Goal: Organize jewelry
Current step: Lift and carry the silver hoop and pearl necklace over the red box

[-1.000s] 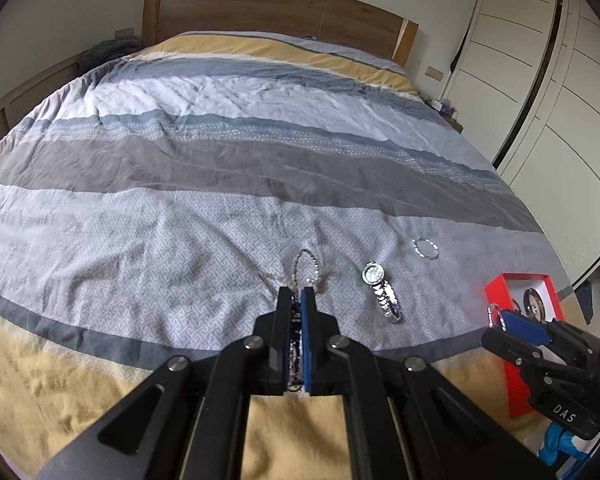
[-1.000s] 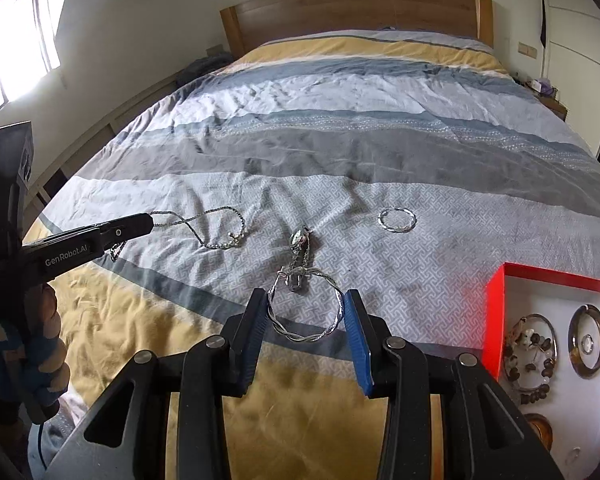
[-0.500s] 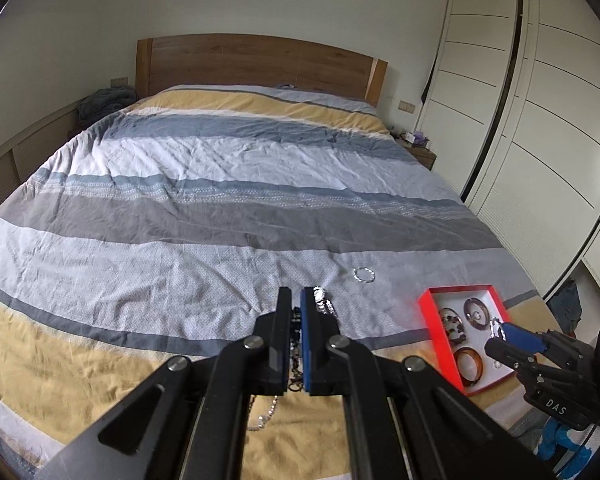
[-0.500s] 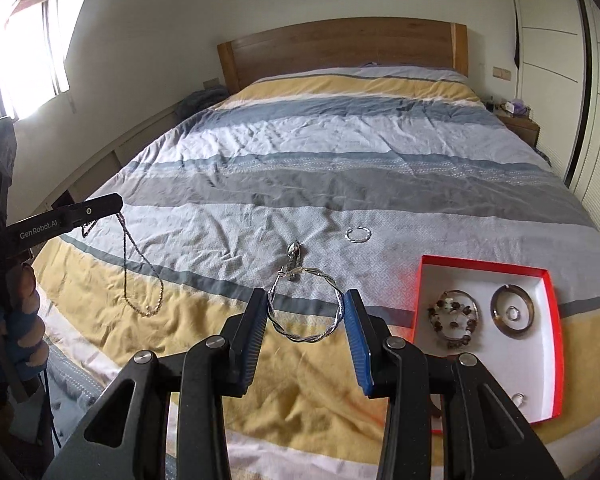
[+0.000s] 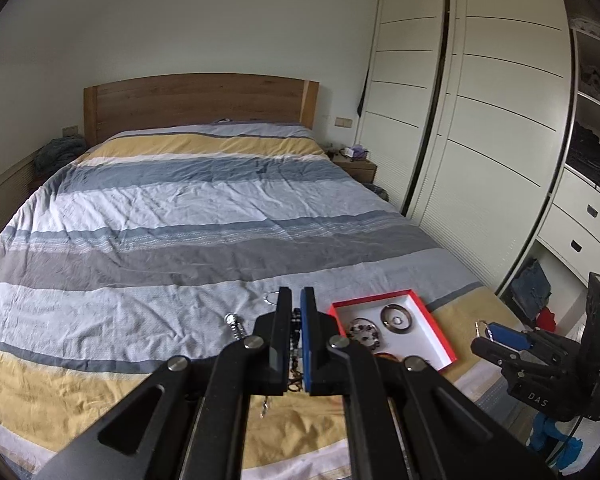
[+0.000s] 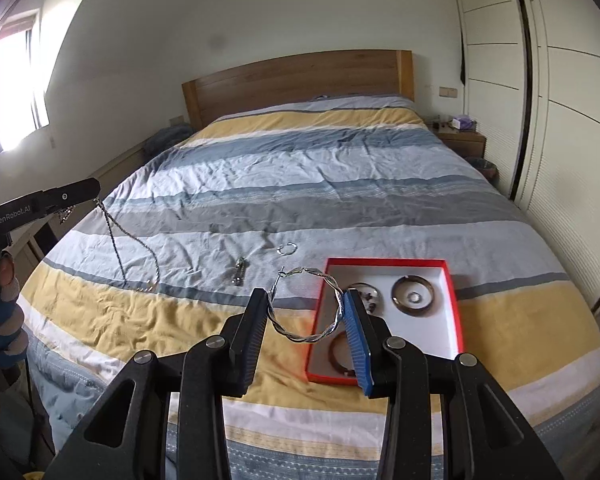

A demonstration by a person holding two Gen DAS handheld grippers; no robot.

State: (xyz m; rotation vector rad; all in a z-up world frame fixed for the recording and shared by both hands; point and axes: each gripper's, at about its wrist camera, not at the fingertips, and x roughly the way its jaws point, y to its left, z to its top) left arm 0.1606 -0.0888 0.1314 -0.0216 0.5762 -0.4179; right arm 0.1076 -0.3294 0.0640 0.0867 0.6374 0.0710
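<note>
My left gripper (image 5: 296,300) is shut on a silver chain necklace (image 6: 120,248), which hangs from its tips (image 6: 94,188) high above the bed's left side. My right gripper (image 6: 306,300) is shut on a twisted silver hoop (image 6: 300,336), held across its jaws above the bed's near edge, beside the red box (image 6: 452,292). The box, also in the left wrist view (image 5: 436,320), holds bracelets and a ring. A silver watch (image 6: 239,272), also in the left wrist view (image 5: 236,326), and a small silver hoop (image 6: 287,249) lie on the duvet.
The striped duvet (image 6: 320,184) covers a wide bed with a wooden headboard (image 6: 300,80). White wardrobe doors (image 5: 460,140) stand along the right. A nightstand (image 6: 462,136) sits at the far right of the bed. A window (image 6: 8,80) glares at the left.
Both grippers have risen and pulled back from the bed. The necklace has been lifted clear of the duvet and now dangles. The hoop stays clamped in the right gripper, now nearer the red box.
</note>
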